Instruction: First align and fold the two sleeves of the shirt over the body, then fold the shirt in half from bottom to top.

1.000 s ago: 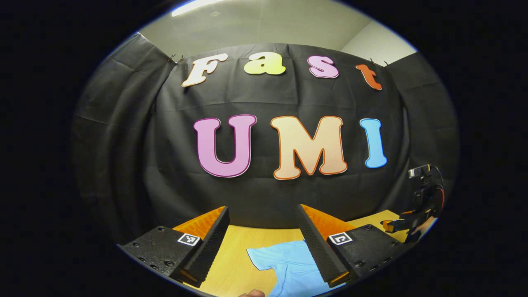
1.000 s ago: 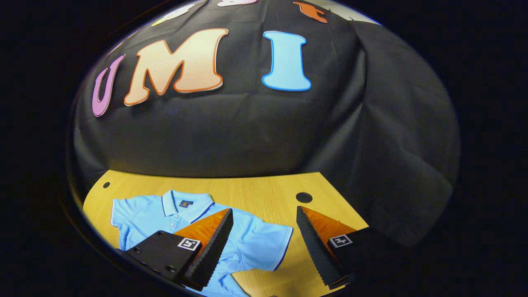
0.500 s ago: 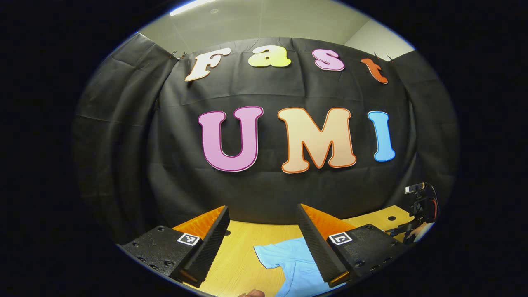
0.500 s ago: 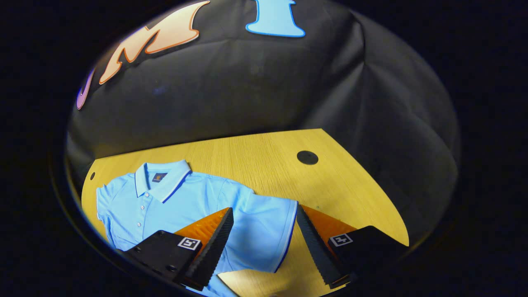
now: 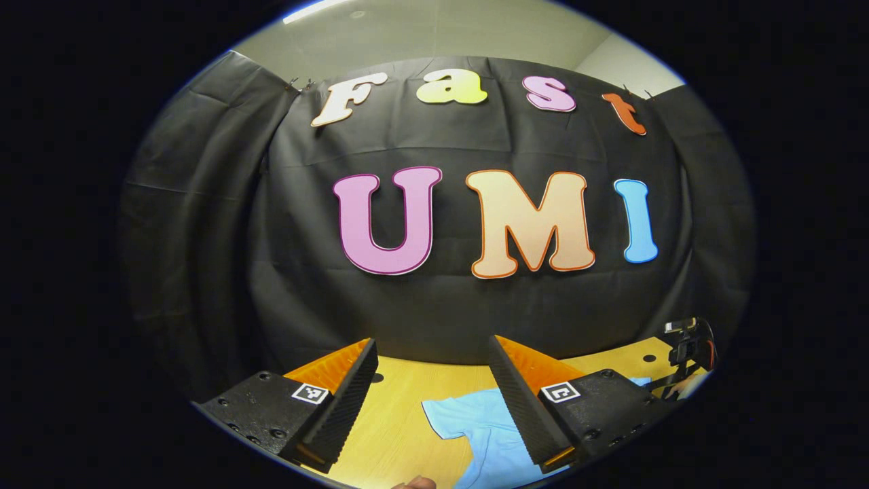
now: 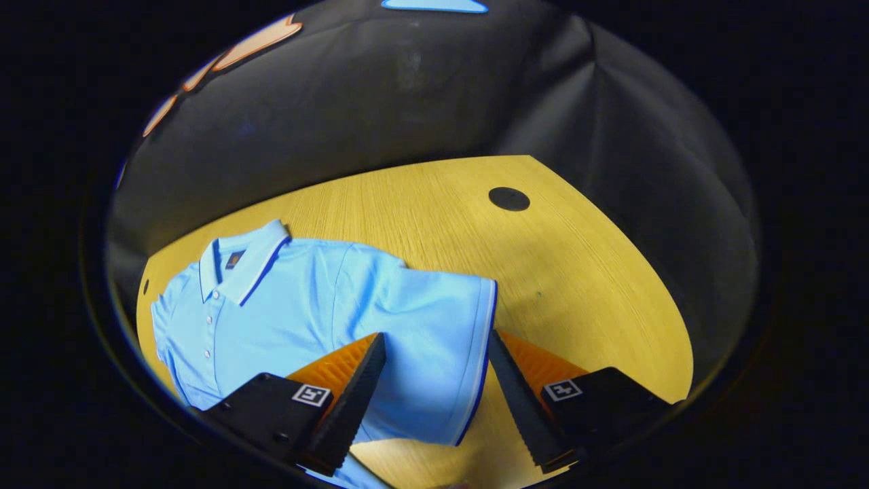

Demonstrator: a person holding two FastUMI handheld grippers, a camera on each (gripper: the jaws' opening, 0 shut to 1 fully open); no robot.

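Nothing is folded yet — the shirt (image 6: 299, 305) lies flat on the worktop (image 6: 577, 272), sleeves out, both the left gripper (image 5: 432, 394) and right gripper (image 6: 434, 387) gaping empty — every fold remains.

My left gripper (image 5: 433, 363) and right gripper (image 6: 434, 356) look alike — black blocky bodies dotted with screws, square black-and-white markers on top, wedge fingers (image 6: 353, 401) with ridged, sawtooth inner faces.

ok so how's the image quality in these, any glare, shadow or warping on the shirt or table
Right gripper view: the polo shirt is sharp and evenly lit, with a brighter patch on its sleeve; the fisheye curves the table edge. Left gripper view: the ceiling light glares, and the dim wall bows outward.
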